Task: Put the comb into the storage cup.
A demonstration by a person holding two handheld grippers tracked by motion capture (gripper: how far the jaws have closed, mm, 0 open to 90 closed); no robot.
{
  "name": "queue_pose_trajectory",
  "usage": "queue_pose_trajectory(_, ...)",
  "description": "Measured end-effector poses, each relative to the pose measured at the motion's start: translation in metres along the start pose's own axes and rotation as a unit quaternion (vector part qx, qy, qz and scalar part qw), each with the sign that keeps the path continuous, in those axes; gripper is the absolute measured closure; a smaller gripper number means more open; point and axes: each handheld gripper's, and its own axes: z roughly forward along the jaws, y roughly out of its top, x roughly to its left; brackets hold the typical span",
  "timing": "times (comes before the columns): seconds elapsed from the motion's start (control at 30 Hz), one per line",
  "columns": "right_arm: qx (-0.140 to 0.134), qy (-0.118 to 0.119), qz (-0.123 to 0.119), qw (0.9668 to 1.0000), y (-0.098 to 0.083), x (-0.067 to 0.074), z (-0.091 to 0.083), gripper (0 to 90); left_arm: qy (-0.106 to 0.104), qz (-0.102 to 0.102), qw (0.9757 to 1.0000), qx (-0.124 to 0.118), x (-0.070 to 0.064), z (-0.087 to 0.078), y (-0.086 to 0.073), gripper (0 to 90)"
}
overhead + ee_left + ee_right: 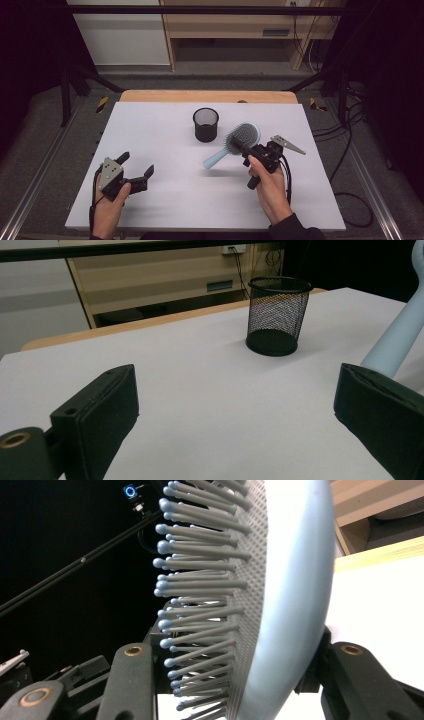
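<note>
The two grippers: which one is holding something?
The right gripper clamps the light blue hairbrush by its head; the left gripper stands open with nothing between its jaws.

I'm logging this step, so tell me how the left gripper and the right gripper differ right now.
The left gripper stands open with nothing between its jaws, low over the white table; the right gripper is shut on the head of the light blue hairbrush, held off the table. The left one sits apart from the black mesh cup; the right one is nearer it. Both are hand-held, with black jaws.
</note>
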Motion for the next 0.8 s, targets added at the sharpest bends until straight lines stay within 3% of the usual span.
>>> queue_pose_trajectory(0.23, 0.0, -0.009, -0.012, 0.9999, 0.014, 0.007, 0.004, 50.6, -0.001, 0.004, 1.0, 0.008, 0.001, 0.001, -0.003, 4.2)
queue_pose_trajectory(0.5, 0.015, -0.025, -0.052, 0.9982, 0.038, 0.024, 0.017, 50.5, 0.003, 0.01, 0.9999, 0.005, 0.0, 0.001, -0.002, 4.1)
queue_pose_trajectory(0.8, 0.013, -0.015, -0.053, 0.9984, 0.056, 0.036, 0.037, 50.4, 0.004, 0.005, 1.0, 0.007, 0.003, 0.001, -0.004, 4.1)
